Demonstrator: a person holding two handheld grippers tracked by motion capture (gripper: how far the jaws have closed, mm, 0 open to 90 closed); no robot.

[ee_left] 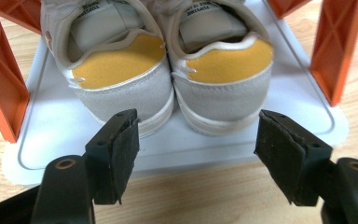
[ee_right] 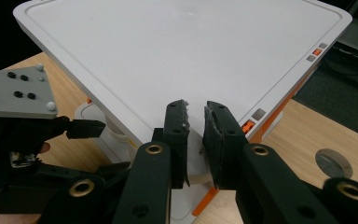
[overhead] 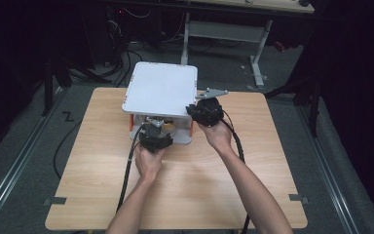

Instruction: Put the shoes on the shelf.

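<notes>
A pair of grey shoes with yellow heel patches (ee_left: 121, 70) (ee_left: 223, 70) stands heels toward me on the white lower shelf (ee_left: 284, 93) of a small rack with orange posts (ee_left: 0, 93). My left gripper (ee_left: 196, 149) is open just in front of the heels, its pads apart from them and nothing between them; from above it sits at the rack's front (overhead: 154, 127). My right gripper (ee_right: 195, 126) is shut with nothing between its pads, its tips at the near right corner of the white top shelf (ee_right: 182, 46) (overhead: 160, 87). Whether it touches the shelf I cannot tell.
The rack stands at the back middle of a wooden table (overhead: 185, 185). The right gripper view shows a round grommet (ee_right: 332, 163) in the tabletop right of the rack. Cables trail from both grippers over the table. A desk frame (overhead: 258, 53) stands on the floor beyond.
</notes>
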